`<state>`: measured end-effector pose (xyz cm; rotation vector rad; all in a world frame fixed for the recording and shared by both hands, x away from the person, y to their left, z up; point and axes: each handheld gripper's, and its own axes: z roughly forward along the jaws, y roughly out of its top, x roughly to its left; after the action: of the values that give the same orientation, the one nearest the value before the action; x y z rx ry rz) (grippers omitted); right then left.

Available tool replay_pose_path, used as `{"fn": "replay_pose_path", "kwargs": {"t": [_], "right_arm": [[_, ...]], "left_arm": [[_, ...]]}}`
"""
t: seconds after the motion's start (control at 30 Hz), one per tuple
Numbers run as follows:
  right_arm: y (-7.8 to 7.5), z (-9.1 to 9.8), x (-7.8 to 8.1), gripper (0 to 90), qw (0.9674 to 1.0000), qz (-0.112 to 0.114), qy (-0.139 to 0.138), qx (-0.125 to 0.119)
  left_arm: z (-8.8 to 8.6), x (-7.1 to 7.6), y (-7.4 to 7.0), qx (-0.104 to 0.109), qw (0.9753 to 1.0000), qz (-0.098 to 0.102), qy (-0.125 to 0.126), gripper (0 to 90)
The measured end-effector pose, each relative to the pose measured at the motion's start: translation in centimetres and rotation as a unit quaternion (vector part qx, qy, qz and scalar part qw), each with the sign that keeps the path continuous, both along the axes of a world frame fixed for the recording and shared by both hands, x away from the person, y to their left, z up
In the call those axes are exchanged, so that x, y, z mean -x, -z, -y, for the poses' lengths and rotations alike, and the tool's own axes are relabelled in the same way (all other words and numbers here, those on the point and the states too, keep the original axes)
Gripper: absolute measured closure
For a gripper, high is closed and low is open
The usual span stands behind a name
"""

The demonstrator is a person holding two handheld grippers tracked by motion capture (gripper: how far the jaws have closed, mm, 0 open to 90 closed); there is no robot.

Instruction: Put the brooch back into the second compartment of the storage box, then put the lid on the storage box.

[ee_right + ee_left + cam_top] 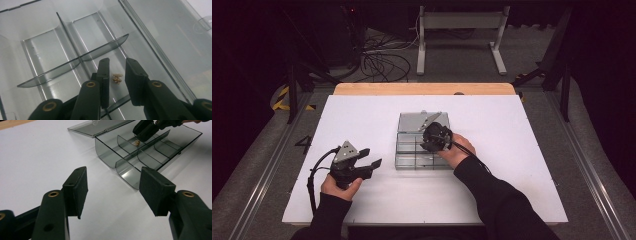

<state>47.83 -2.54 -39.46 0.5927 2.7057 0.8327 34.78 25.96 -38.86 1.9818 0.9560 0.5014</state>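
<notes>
Dividers hem the right claw [117, 75], slightly spread around brass bits [117, 78]; left claw [113, 192] gapes over bare table [37, 157].

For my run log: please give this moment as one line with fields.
right gripper: open above small brass piece | piece: lying in clear smoky plastic compartment box, lid open | left gripper: open, empty, over white table

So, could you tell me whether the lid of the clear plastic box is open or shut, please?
Open. The lid lies folded back flat on the table behind the box, leaving the divided compartments uncovered; a small brass piece sits in one.
</notes>
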Motion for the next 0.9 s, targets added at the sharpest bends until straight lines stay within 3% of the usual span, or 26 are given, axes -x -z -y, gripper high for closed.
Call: {"fn": "replay_pose_path", "kwargs": {"t": [0.13, 0.3, 0.5, 0.73, 0.9], "right_arm": [[-0.8, 0.4, 0.3, 76.1, 0.9999, 0.01, 0.003, -0.012], [-2.1, 1.5, 0.7, 90.0, 0.9993, 0.011, 0.007, -0.036], [-3.0, 2.9, 1.2, 90.0, 0.9988, 0.024, 0.005, -0.041], [-3.3, 4.7, 1.2, 90.0, 0.9966, 0.022, 0.033, -0.073], [-3.5, 5.4, 1.3, 90.0, 0.9952, 0.027, 0.046, -0.082]], "left_arm": [[-0.1, 0.0, 0.0, 0.003, 1.0, -0.002, 0.0, 40.3], [0.0, 0.0, 0.0, 0.001, 1.0, -0.001, 0.0, 40.3], [0.1, -0.2, -0.2, 0.008, 1.0, 0.0, 0.002, 40.4], [0.5, -0.4, -0.5, 0.02, 0.9996, 0.004, 0.02, 39.4], [0.6, -0.7, -1.0, 0.03, 0.9992, 0.008, 0.026, 39.8]]}}
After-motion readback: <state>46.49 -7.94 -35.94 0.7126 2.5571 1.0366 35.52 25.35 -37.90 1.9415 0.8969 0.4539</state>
